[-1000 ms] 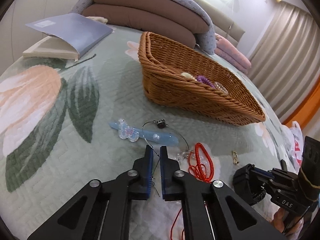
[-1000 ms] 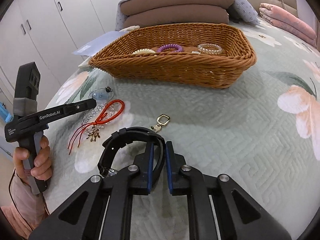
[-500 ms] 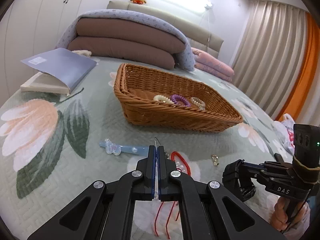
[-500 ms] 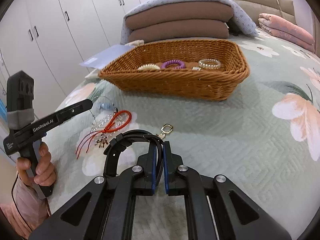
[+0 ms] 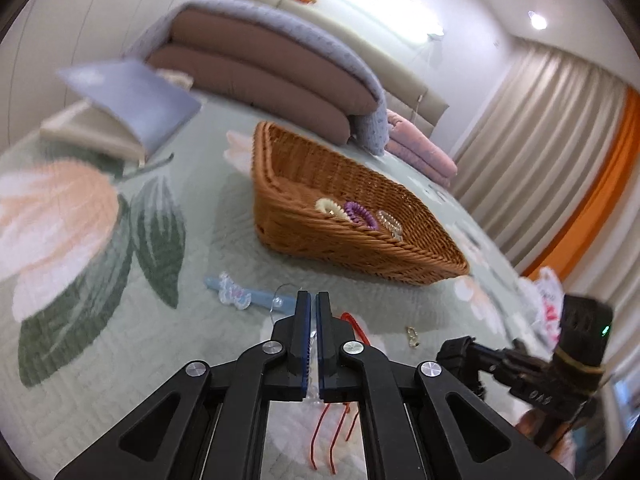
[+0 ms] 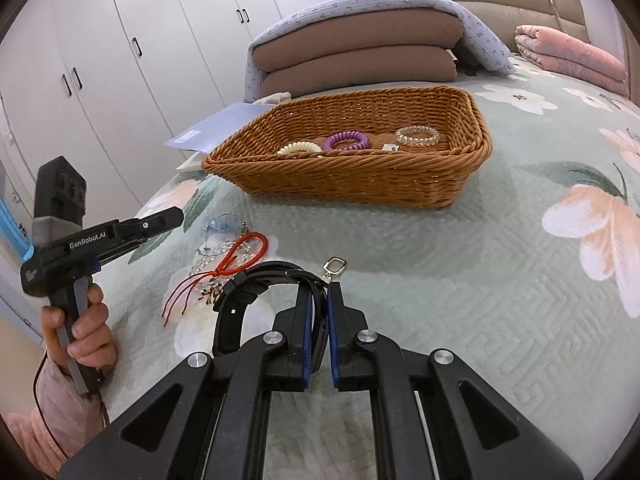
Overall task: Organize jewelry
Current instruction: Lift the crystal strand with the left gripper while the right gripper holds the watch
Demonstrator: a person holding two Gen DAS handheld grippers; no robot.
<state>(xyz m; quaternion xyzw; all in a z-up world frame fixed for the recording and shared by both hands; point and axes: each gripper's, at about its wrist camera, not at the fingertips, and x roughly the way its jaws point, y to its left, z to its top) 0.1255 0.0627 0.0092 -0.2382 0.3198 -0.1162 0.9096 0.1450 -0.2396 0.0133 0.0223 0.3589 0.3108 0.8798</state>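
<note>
Our right gripper (image 6: 318,292) is clamped on the black watch strap (image 6: 256,280); our left gripper (image 5: 313,304) pinches a thin wire necklace (image 5: 280,294). The wicker basket (image 6: 360,176) sits at twelve o'clock.

A: What sits at the bottom centre?
B: The right gripper (image 6: 317,300), fingers clamped on a black watch strap (image 6: 256,280) arching to the left

A: And higher up?
B: A wicker basket (image 6: 360,176) holding three coil hair ties (image 6: 346,141); the left gripper (image 6: 160,220) at left, above a red cord (image 6: 236,260)
</note>
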